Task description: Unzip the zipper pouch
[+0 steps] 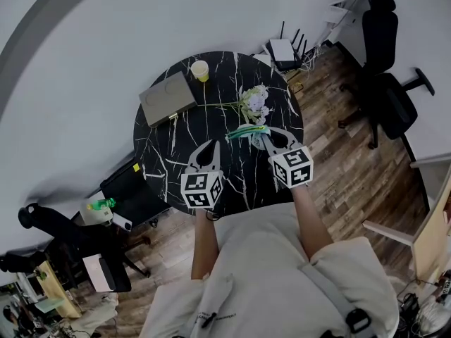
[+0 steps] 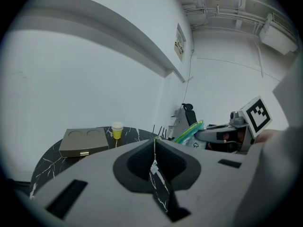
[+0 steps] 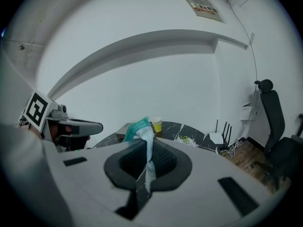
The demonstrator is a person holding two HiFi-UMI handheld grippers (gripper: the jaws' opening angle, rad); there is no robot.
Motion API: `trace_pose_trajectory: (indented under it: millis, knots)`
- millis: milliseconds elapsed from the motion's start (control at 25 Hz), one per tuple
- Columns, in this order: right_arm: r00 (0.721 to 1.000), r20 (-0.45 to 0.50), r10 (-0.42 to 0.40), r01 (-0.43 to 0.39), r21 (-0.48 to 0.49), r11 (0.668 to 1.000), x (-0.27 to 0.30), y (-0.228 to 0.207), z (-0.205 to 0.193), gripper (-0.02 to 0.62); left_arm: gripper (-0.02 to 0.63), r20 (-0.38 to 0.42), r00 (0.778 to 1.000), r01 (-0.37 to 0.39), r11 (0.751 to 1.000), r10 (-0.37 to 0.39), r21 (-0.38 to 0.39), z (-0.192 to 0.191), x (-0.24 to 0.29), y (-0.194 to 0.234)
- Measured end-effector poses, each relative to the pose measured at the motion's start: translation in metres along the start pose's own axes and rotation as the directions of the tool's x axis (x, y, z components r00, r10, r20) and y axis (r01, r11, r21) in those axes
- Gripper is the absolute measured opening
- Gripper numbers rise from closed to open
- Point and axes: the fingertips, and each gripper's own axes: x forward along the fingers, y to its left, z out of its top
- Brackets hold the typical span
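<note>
Looking steeply down, we see a person at a round black marble table [image 1: 176, 146], a handheld gripper in each hand, both raised over the near half of the tabletop.

The right gripper [image 1: 262, 134] is clamped on one end of the teal zipper pouch [image 1: 246, 131]. Its own camera shows the jaws closed tight on pale fabric, with the pouch's teal body sticking out beyond the tips. The pouch hangs in the air rather than lying on the table, we think so that this hand can anchor it while the other pulls.

The left gripper [image 1: 210, 145] sits just beside the pouch's free end. Its jaws are pressed together too, and its camera shows a thin greenish cord [image 2: 154, 150] with a small pale tag pinched between them. We take this to be the zipper pull, though no view shows clearly where it joins the pouch. Both grippers tilt slightly downward and face each other, which suits drawing a slider along the pouch's length.

We cannot tell whether the zipper is open, partly open or closed; the teeth are too small to read.

Farther back on the table, well clear of the work, are a flat grey-brown case [image 1: 168, 97], a small yellow cup [image 1: 200, 69] and a spray of pale flowers [image 1: 254, 103].
</note>
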Motion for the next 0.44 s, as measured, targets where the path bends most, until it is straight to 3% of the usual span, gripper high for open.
trace_pose_trajectory:
  millis: [440]
  knots:
    - [1.000, 0.018, 0.001, -0.001, -0.001, 1.000, -0.0094, 0.0025, 0.0074, 0.014, 0.025, -0.004, 1.000, -0.002, 1.000, 0.002, 0.002, -0.0004, -0.0056, -0.0030]
